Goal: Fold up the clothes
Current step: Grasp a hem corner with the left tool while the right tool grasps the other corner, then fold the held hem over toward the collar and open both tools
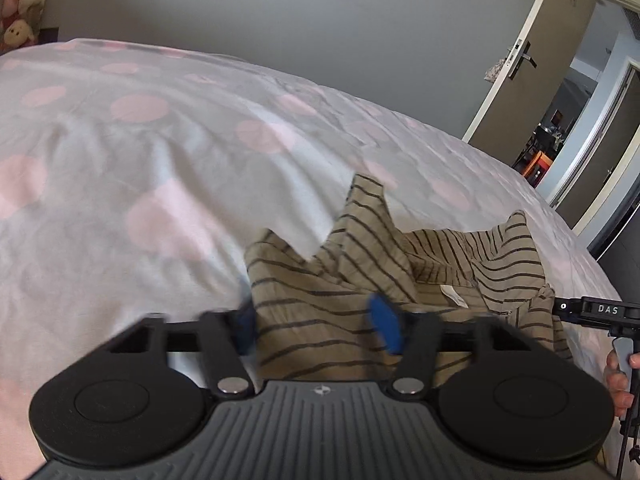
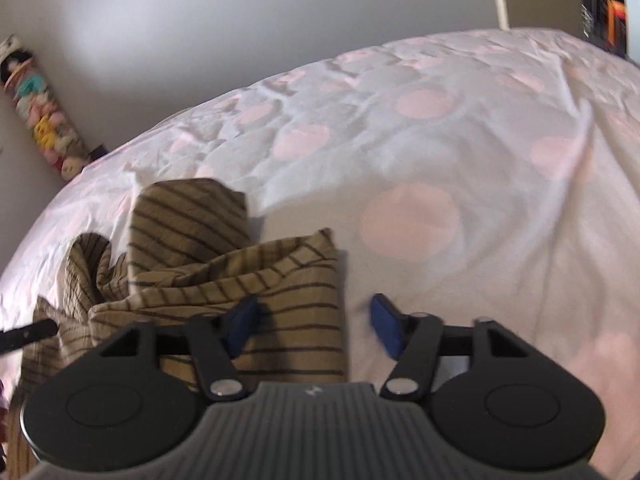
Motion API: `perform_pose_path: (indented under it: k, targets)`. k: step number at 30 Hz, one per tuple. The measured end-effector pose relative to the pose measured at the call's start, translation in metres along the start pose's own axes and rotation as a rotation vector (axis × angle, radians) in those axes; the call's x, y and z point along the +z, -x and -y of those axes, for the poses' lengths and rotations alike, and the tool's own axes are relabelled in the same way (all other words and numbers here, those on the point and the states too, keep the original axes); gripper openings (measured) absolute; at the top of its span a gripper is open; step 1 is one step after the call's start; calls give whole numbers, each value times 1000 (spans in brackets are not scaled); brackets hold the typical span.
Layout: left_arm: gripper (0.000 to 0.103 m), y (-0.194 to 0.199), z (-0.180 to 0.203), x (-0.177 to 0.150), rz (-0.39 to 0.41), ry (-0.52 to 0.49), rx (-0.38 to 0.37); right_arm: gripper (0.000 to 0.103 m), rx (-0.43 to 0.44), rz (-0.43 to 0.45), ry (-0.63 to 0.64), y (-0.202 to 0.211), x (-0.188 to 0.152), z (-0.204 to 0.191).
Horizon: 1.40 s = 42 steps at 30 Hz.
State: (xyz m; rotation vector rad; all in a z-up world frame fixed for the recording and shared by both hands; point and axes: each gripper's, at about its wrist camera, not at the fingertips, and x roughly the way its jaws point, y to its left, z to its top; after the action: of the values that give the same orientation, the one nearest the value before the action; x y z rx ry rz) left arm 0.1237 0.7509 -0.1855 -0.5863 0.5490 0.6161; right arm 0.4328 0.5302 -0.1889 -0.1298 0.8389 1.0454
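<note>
A tan garment with thin dark stripes [image 1: 340, 280] lies crumpled on the bed, with a white label showing; it also shows in the right wrist view [image 2: 224, 280]. My left gripper [image 1: 316, 328] is open, its blue pads [image 1: 384, 324] standing on either side of the cloth's near edge. My right gripper [image 2: 312, 328] is open too, over the garment's right edge; its left pad [image 2: 240, 324] rests over the cloth and its right pad [image 2: 386, 330] over bare sheet. Neither holds anything. The right gripper's body [image 1: 600, 312] shows at the left view's right edge.
The bed's white sheet with pink dots [image 1: 160, 140] fills both views. A grey wall lies behind, soft toys [image 1: 20, 0] at the far left corner, and an open door [image 1: 532, 60] at the right.
</note>
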Motion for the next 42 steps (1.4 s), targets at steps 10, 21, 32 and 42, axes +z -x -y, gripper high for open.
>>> perform_pose_path:
  k: [10,21,32,42]
  targets:
    - [2,11,30,16,42,-116,81,2,-103,61,284,16,8,-62]
    - [1,33,64,80,181,-309,161,2,-214,188,496,34,52,-118]
    - [13,-13,55,85,87,-350,256,4,-193,144,513,-8,74,-116]
    - [40,11,34,83,48,-274,300,42,-179,98,425,10,63,-92]
